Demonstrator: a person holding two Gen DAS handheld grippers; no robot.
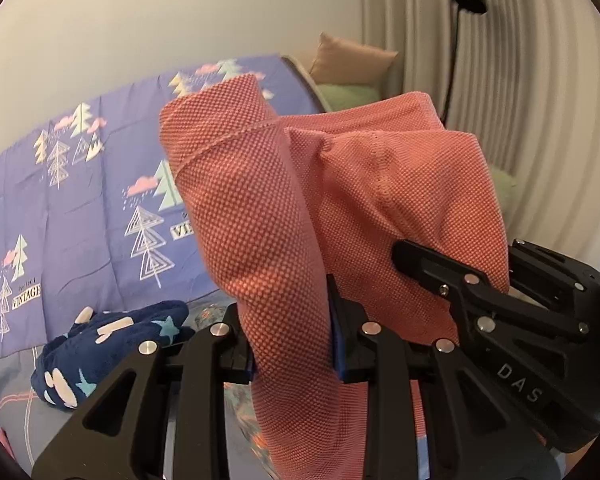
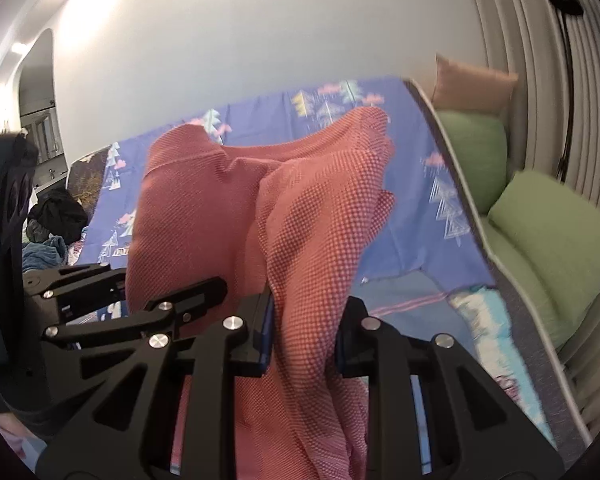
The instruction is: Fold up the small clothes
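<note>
Both grippers' jaws around pink garment (image 1: 260, 208) (bunched)

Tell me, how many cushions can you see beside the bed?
3: a tan cushion at the back near the wall, a green cushion just in front of it, and a second green cushion nearest. The red garment may hide others.

A purple bedsheet (image 1: 80, 208) printed with pine trees and clouds lies ahead of both grippers. Left of the left gripper sits a navy plush item (image 1: 112, 352) with stars; right of the right gripper, green cushions (image 2: 556, 248) and a tan pillow (image 2: 472, 84) rest near ribbed curtains (image 2: 540, 40)
</note>
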